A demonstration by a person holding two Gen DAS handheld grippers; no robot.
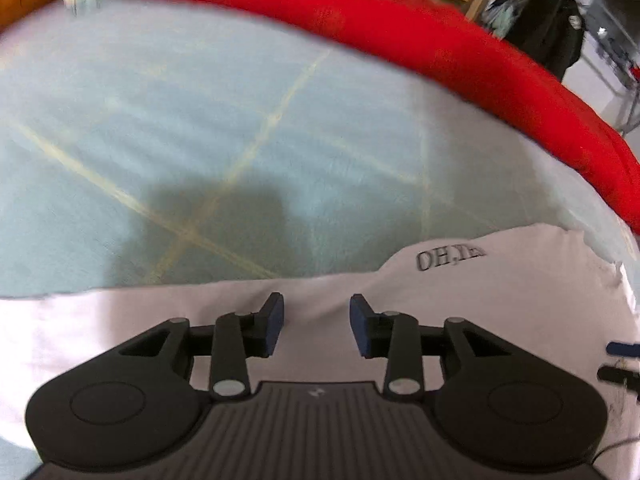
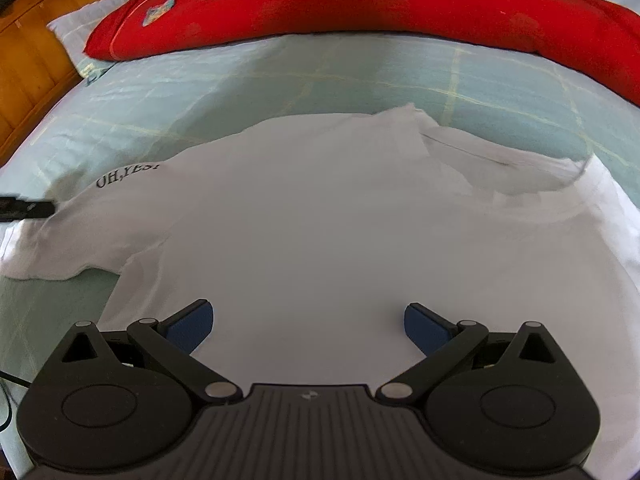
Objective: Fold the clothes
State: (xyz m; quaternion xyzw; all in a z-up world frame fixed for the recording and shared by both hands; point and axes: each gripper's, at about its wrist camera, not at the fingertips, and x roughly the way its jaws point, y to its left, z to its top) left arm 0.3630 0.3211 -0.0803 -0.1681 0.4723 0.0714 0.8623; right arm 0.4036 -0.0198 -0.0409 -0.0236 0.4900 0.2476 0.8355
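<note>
white t-shirt (image 2: 304, 216) lies spread on the bed (image 2: 160, 96), one part turned over near the collar. both my left gripper (image 1: 316, 326) and right gripper (image 2: 308, 328) hover released, holding nothing. it looks thin, limp cloth; i'd pinch hem or sleeve edge.

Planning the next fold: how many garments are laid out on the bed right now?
1. A white T-shirt lies spread on the bed sheet, under both open grippers. The red blanket along the far edge might cover others.
</note>
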